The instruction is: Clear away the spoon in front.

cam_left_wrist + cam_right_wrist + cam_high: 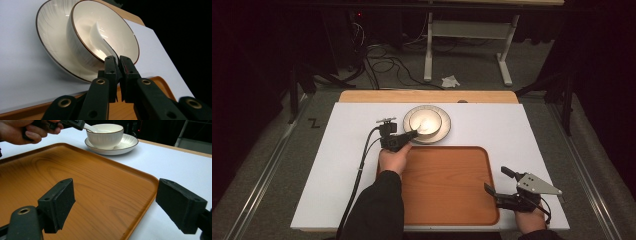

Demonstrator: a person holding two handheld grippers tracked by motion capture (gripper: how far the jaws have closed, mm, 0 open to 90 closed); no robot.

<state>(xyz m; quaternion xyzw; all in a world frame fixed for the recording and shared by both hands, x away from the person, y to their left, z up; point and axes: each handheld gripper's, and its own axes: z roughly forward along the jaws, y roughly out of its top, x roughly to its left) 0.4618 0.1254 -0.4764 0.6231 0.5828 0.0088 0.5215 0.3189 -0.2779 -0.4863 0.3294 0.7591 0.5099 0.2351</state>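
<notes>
A white bowl (424, 121) stands on a white plate (443, 131) at the back middle of the white board. Inside the bowl lies a white spoon (100, 37), its handle rising over the near rim. My left gripper (414, 133) reaches to that rim and is shut on the spoon handle, with its jaws (117, 60) pressed together around the handle's end. From the right gripper view, the bowl (105, 136), the spoon (90, 128) and the left gripper (82, 125) sit beyond the tray. My right gripper (496, 179) hovers at the tray's right edge, jaws (115, 202) wide apart and empty.
A wooden tray (447, 185) with a raised rim lies empty in front of the plate. The white board (352, 165) covers the table, with a wooden strip (427, 96) along its back. Cables and a desk frame (467, 30) stand on the floor behind.
</notes>
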